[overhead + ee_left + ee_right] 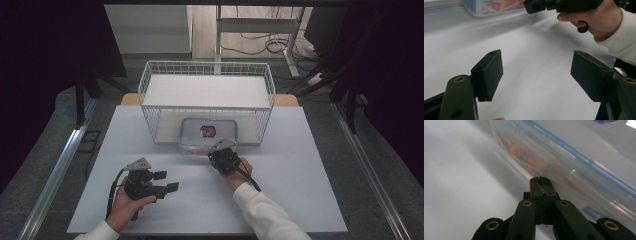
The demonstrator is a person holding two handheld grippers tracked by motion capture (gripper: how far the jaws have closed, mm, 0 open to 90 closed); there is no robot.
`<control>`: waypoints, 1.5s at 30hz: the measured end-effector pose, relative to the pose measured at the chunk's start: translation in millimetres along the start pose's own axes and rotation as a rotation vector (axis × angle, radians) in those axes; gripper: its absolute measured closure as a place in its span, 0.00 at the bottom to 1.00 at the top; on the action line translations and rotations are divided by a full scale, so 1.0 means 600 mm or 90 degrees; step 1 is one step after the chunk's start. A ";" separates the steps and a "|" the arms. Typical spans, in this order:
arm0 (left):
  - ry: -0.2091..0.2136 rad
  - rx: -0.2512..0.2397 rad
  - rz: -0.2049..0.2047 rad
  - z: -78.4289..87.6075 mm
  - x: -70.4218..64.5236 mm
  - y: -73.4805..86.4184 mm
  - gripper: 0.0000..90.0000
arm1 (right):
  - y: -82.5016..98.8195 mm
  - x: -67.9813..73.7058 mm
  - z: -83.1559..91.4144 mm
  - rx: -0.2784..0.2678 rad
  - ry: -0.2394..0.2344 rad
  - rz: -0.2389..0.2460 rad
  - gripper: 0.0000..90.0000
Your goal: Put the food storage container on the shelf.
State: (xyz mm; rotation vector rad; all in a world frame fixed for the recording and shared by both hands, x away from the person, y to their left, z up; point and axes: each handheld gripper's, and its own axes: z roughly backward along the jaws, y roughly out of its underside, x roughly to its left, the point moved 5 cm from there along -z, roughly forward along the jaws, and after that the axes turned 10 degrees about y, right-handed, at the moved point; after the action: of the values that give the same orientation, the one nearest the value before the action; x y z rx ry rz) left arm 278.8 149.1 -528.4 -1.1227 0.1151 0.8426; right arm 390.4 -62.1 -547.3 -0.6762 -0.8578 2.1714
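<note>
A clear plastic box (207,131) with a blue-edged lid and colourful contents lies on the white table (290,190), half under the wire basket (206,63). My right gripper (214,154) is shut with nothing between its jaws. In the right gripper view its tips (540,181) sit right at the box's near wall (564,157); whether they touch I cannot tell. My left gripper (167,181) rests low over the table to the left, open and empty, its pads (489,72) wide apart around my left gripper (536,72). Beyond it are the right gripper (534,6) and the box (496,5).
The white wire basket stands on legs at the table's far middle, with a white shelf board inside. A hand in a white sleeve (614,37) holds the right gripper. Bare table lies on both sides of the hands. Desk legs and cables are on the floor beyond.
</note>
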 end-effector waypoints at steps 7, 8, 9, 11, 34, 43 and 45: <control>0.002 0.003 0.000 -0.001 0.001 0.001 0.29 | -0.010 -0.021 -0.007 -0.004 0.016 -0.035 0.99; 0.001 0.004 0.000 -0.001 0.001 0.001 0.28 | -0.011 -0.024 -0.008 -0.005 0.018 -0.038 0.99; 0.001 0.005 0.000 -0.001 0.001 0.001 0.28 | -0.013 -0.027 -0.010 -0.004 0.020 -0.041 0.99; 0.001 0.005 0.000 -0.001 0.002 0.001 0.29 | -0.016 -0.029 -0.013 -0.004 0.021 -0.043 0.99; 0.006 0.004 0.007 -0.001 0.006 0.002 0.29 | -0.056 -0.045 -0.067 -0.007 0.046 -0.082 0.99; 0.005 0.003 0.008 0.000 0.005 0.004 0.28 | -0.057 -0.045 -0.070 -0.011 0.045 -0.087 0.99; 0.004 0.004 0.009 0.001 0.005 0.004 0.28 | -0.057 -0.045 -0.069 -0.012 0.045 -0.088 0.99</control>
State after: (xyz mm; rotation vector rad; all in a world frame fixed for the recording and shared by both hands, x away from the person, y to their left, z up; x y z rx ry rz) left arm 279.3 151.6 -531.7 -1.1207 0.1308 0.8508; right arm 448.7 -48.7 -543.5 -0.6783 -0.8626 2.0081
